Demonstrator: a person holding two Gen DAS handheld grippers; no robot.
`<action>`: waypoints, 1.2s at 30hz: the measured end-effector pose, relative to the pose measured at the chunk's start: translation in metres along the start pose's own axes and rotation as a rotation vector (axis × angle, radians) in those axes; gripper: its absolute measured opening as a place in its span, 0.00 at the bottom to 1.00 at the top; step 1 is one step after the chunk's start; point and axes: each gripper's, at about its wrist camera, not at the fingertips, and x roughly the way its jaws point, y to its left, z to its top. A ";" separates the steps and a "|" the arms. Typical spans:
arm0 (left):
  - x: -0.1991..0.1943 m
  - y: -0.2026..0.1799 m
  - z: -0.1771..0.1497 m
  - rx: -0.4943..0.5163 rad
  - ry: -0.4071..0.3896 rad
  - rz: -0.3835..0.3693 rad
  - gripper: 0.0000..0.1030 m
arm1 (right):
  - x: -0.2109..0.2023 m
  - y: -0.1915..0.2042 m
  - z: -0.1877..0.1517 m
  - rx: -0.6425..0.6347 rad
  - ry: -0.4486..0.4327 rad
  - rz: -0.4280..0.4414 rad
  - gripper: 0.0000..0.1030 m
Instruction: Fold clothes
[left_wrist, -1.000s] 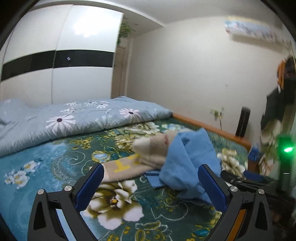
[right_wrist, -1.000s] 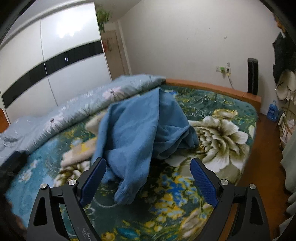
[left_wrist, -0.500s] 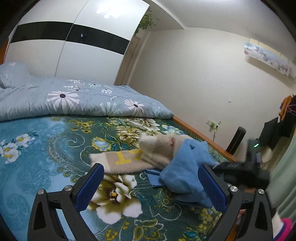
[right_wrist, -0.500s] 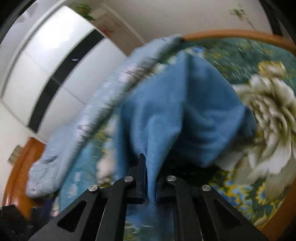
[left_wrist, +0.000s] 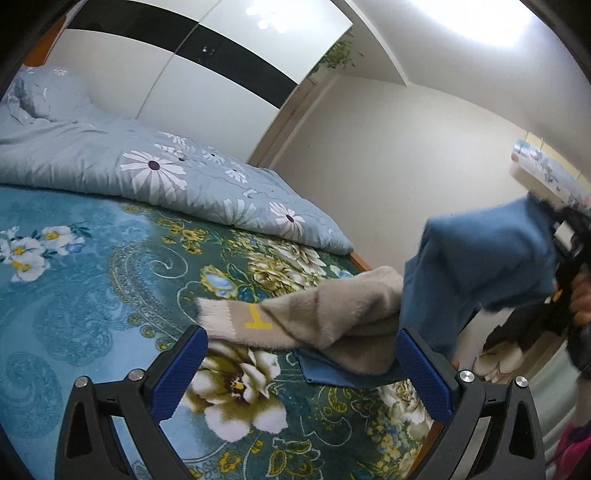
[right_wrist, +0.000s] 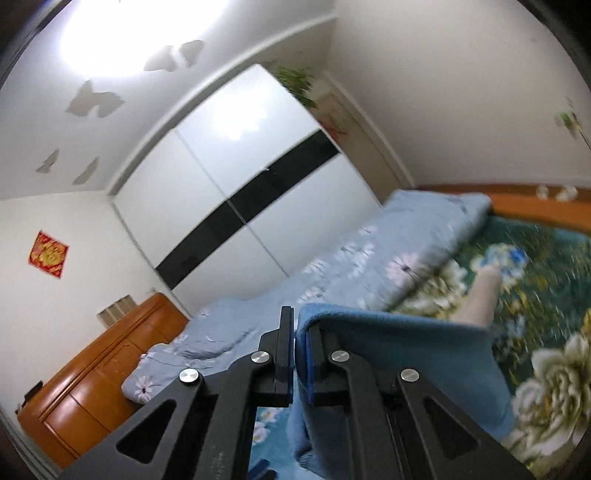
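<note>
Right gripper (right_wrist: 299, 354): jaws closed tight on an edge of the blue garment (right_wrist: 399, 354), which drapes away to the right of the fingers.
Blue garment, left wrist view (left_wrist: 487, 258): lifted above the bed at the right, its lower part hanging down to the bedspread, a flat blue corner lying under the beige garment.
Left gripper (left_wrist: 301, 373): jaws spread wide, holding nothing, poised over the bed just in front of the clothes.
Beige garment (left_wrist: 314, 314): fuzzy knit with a yellow mark, lying on the floral bedspread (left_wrist: 92, 295), its right end touching the blue garment.
Quilt (left_wrist: 147, 173): pale blue with daisies, bunched along the far side of the bed.
Wardrobe (right_wrist: 236, 192): white doors with a black band, behind the bed.
</note>
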 end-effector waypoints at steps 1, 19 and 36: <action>-0.002 0.002 0.001 -0.005 -0.005 0.000 1.00 | -0.001 0.012 0.005 -0.011 -0.010 0.019 0.05; -0.088 0.038 0.019 -0.019 -0.132 0.041 1.00 | 0.043 0.184 0.018 -0.330 0.062 0.226 0.05; -0.216 0.122 -0.013 -0.055 -0.210 0.281 1.00 | 0.213 0.277 -0.244 -0.409 0.699 0.567 0.05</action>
